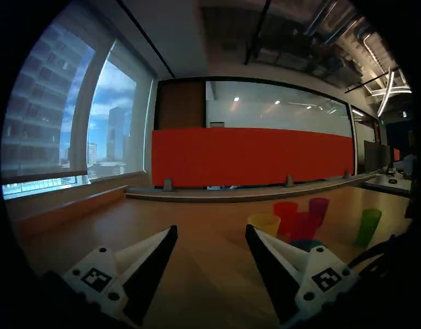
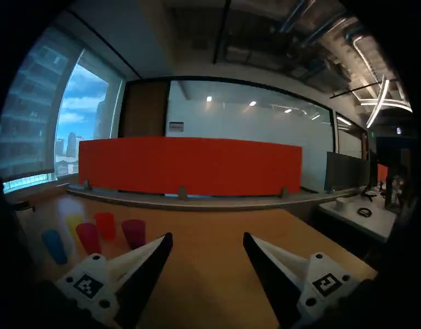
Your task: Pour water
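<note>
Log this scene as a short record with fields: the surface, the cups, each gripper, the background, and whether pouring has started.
surface: wooden desk
cups: yellow cup, red cup, purple cup, dark pink cup, blue cup, green cup; all upright, green one apart from the cluster
left gripper: jaws open, holding nothing
right gripper: jaws open, holding nothing
background: orange partition, window
pouring: not started; cup contents cannot be told
</note>
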`<state>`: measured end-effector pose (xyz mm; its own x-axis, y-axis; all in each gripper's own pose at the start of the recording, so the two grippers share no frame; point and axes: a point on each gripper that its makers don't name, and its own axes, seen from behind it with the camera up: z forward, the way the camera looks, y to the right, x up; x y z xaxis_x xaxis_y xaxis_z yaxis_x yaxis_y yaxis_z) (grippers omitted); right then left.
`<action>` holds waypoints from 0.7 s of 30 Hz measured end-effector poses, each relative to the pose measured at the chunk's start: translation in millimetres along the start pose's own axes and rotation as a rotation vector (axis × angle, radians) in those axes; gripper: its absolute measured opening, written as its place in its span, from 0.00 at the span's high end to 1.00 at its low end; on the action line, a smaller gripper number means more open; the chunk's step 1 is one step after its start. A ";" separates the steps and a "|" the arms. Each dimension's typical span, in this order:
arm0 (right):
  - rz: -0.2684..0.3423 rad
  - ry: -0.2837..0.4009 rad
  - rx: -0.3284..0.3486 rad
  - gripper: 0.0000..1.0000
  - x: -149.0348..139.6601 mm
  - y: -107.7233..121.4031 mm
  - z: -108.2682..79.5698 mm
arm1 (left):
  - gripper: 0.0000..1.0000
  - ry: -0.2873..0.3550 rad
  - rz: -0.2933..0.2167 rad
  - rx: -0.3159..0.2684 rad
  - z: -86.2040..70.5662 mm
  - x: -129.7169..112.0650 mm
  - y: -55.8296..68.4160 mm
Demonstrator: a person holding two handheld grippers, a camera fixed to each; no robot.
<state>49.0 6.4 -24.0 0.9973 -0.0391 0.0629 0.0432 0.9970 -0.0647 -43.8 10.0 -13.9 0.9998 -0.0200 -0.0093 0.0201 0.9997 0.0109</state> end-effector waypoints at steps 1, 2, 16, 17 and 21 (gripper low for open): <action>-0.004 0.007 0.003 0.00 0.6 -0.7 -0.7 | 0.08 0.000 0.001 0.000 0.0 0.1 -0.1; -0.007 0.014 0.007 0.00 1.1 -1.4 -1.5 | 0.08 0.000 0.001 0.000 0.0 0.1 -0.1; -0.024 0.164 0.053 0.00 13.6 -7.1 -3.6 | 0.08 0.000 0.001 0.000 -0.4 -0.6 -0.5; -0.024 0.171 0.054 0.00 12.9 -7.4 -2.8 | 0.08 0.000 0.001 0.000 -0.4 -0.6 -0.6; -0.019 0.176 0.055 0.01 4.7 -9.6 3.9 | 0.08 0.000 0.001 0.001 -0.5 -0.4 -1.1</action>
<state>53.0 -3.1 -19.3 0.9917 -0.0640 -0.1116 0.0632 0.9979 -0.0106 -44.2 9.0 -14.4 0.9998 -0.0188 -0.0093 0.0189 0.9998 0.0116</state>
